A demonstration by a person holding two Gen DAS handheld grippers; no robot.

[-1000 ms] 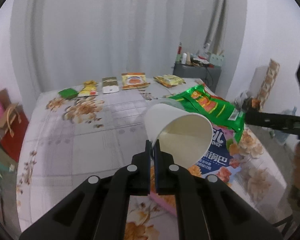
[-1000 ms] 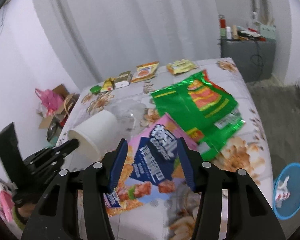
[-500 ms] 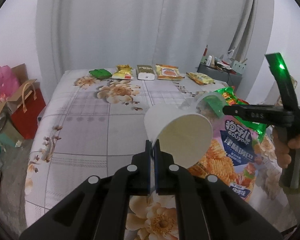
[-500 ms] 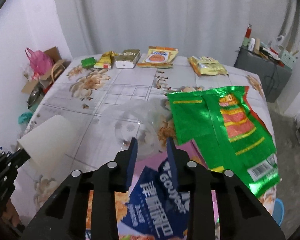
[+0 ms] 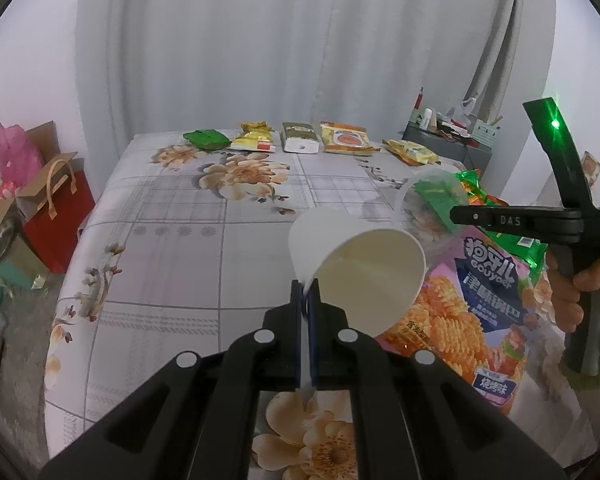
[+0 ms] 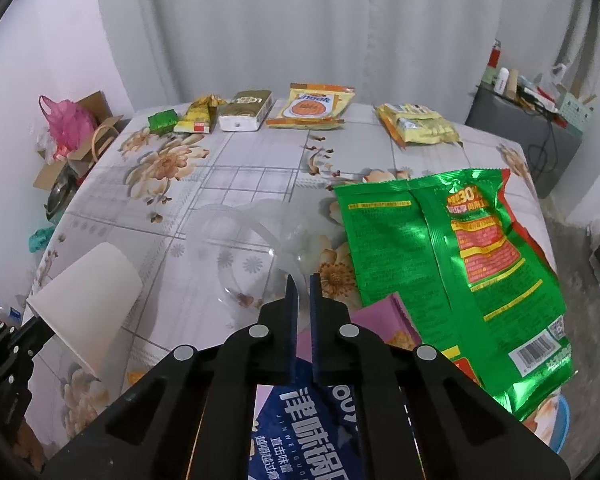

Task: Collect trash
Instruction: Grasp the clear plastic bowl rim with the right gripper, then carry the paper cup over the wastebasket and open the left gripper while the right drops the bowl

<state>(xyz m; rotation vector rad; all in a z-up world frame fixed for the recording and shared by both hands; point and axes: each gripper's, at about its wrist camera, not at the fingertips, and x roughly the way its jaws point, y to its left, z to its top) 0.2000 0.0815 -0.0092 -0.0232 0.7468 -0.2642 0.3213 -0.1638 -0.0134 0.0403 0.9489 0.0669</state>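
Note:
My left gripper (image 5: 308,284) is shut on the rim of a white paper cup (image 5: 364,264), which tilts with its mouth toward the camera. That cup also shows at the left of the right wrist view (image 6: 88,292). My right gripper (image 6: 303,280) has its jaws closed down on the thin rim of a clear plastic cup (image 6: 244,240) lying on the floral table (image 5: 180,240). The left wrist view shows this gripper (image 5: 454,214) from the side, held by a hand (image 5: 596,276), with the clear cup (image 5: 424,196) at its tip. A green foil bag (image 6: 432,248) and a pink-and-blue snack bag (image 5: 480,300) lie flat nearby.
Several snack packets (image 5: 300,140) line the table's far edge before a white curtain. On the floor left of the table stand a red gift bag (image 5: 56,216) and a pink plastic bag (image 5: 12,152). A grey cabinet (image 6: 520,136) with clutter stands at the back right.
The right gripper's jaws went from wide over the pink-and-blue bag to shut at the clear cup. The left gripper kept the paper cup while its view swung toward the table's left side.

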